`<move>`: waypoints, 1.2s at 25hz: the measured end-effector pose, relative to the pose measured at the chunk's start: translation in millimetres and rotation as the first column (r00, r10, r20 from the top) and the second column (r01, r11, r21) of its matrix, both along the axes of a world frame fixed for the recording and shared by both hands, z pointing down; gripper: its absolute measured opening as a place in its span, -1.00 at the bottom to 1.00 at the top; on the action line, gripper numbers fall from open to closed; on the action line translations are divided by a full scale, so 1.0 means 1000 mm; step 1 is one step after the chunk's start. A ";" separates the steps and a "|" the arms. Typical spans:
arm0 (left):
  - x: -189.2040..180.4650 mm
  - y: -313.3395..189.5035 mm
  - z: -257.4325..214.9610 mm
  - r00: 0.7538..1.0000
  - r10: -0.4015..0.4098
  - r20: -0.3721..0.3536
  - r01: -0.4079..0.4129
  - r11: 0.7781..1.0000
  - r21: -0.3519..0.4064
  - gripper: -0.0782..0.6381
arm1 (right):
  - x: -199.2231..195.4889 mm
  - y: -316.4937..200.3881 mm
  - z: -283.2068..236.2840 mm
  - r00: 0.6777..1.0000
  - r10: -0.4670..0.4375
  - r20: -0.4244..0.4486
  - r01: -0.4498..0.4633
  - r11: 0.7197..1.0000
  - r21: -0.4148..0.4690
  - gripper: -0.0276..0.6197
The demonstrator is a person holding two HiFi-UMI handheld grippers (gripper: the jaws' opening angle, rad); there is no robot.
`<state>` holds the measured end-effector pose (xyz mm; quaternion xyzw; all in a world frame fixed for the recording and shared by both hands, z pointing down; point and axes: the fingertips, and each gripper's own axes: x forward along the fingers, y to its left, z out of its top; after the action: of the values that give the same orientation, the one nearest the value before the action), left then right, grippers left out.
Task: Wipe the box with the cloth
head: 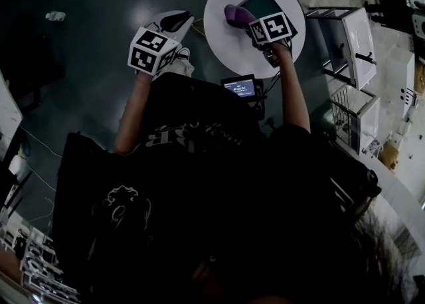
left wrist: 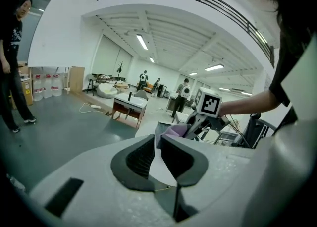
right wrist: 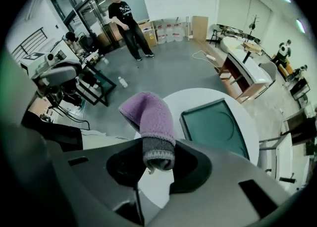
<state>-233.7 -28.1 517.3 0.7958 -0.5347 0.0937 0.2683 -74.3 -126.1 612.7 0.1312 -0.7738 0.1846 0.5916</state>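
Right gripper view: the right gripper is clamped on the grey-banded end of a purple knitted cloth, whose free end stands forward of the jaws. The flat dark green rectangular box, with a circular recess in its lid, lies on the round white table, just beside the cloth. Contact between cloth and box cannot be confirmed, and the cloth appears to be off the lid, at the box's edge. The head view agrees, placing the cloth against the side of the box nearer the person. Left gripper view: the left gripper has its jaws drawn nearly together with only a slit between them, holding nothing, and sits off the table, well apart from the box. Assessment: wiping is not evidently under way. Recommendation: lower the free purple end flat onto the lid, keep the clamp on the grey band, and sweep across the recess in overlapping passes. The box is unrestrained and may slide, so press lightly or brace it with the idle gripper.
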 end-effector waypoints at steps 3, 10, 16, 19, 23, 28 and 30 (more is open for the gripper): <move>0.032 -0.006 -0.008 0.998 0.061 0.014 -0.061 0.998 0.021 -0.69 | 0.037 0.016 -0.019 0.994 0.090 0.058 -0.092 0.995 0.030 -0.61; 0.130 0.002 -0.033 0.984 0.176 0.023 -0.177 0.982 0.070 -0.69 | 0.133 0.080 -0.060 0.926 0.311 0.215 -0.327 0.944 0.042 -0.61; 0.217 0.050 -0.036 0.970 0.238 0.059 -0.241 0.969 0.058 -0.69 | 0.206 0.139 -0.075 0.885 0.361 0.292 -0.393 0.918 0.054 -0.61; 0.251 0.080 -0.034 0.970 0.234 0.066 -0.237 0.970 0.048 -0.69 | 0.237 0.168 -0.078 0.883 0.354 0.307 -0.390 0.918 0.066 -0.61; 0.278 0.119 -0.027 0.974 0.210 0.085 -0.214 0.976 0.041 -0.69 | 0.257 0.203 -0.078 0.854 0.377 0.357 -0.420 0.907 0.046 -0.61; 0.298 0.156 -0.026 0.974 0.197 0.113 -0.200 0.980 0.015 -0.69 | 0.267 0.237 -0.075 0.849 0.364 0.383 -0.402 0.915 0.022 -0.61; 0.310 0.156 -0.029 0.974 0.189 0.128 -0.193 0.981 0.019 -0.69 | 0.275 0.240 -0.074 0.845 0.355 0.400 -0.393 0.919 0.014 -0.61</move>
<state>76.1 128.4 487.9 0.8402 -0.4729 0.1604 0.2113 201.0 113.7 539.0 0.2683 -0.8431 0.2817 0.3713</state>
